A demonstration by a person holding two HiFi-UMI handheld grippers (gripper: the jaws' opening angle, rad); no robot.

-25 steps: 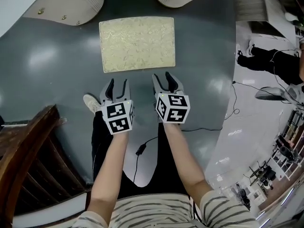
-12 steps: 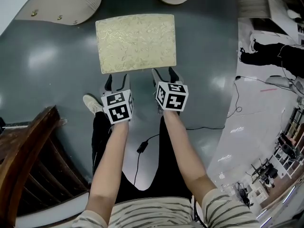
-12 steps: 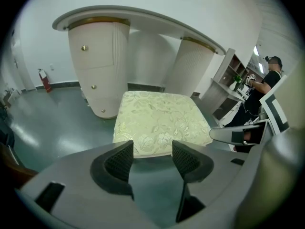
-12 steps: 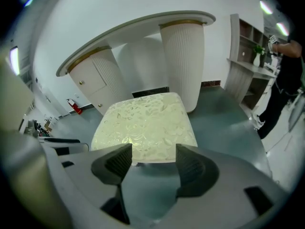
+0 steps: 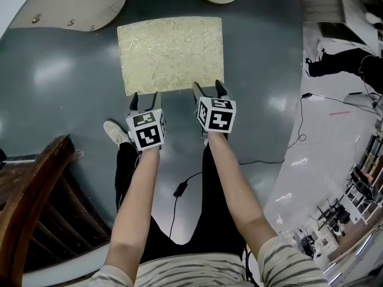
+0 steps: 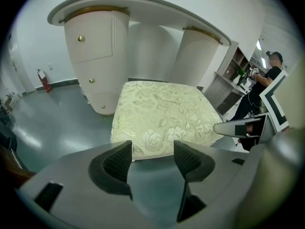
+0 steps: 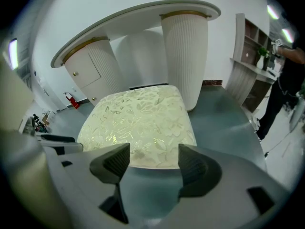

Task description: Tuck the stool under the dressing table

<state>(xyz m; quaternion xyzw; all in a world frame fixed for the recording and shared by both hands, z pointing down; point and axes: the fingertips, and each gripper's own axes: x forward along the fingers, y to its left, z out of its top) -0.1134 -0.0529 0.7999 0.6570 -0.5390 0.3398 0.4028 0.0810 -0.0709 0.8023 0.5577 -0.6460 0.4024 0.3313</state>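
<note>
Presently, left gripper (image 5: 145, 97) and right gripper (image 5: 208, 86) jaws, just opened wide, grip nothing; tips meet the stool's (image 5: 171, 52) lower edge, centre frame.

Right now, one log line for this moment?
step: reach | stool: in front of table, not tucked | left gripper: fingers just opening, empty, at stool's near edge | right gripper: same

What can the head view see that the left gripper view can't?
Only the head view shows the person's arms, a shoe and a cable on the floor. Only the left gripper view shows a red fire extinguisher and a shelf. Both show the stool, the table and the grey floor.
</note>
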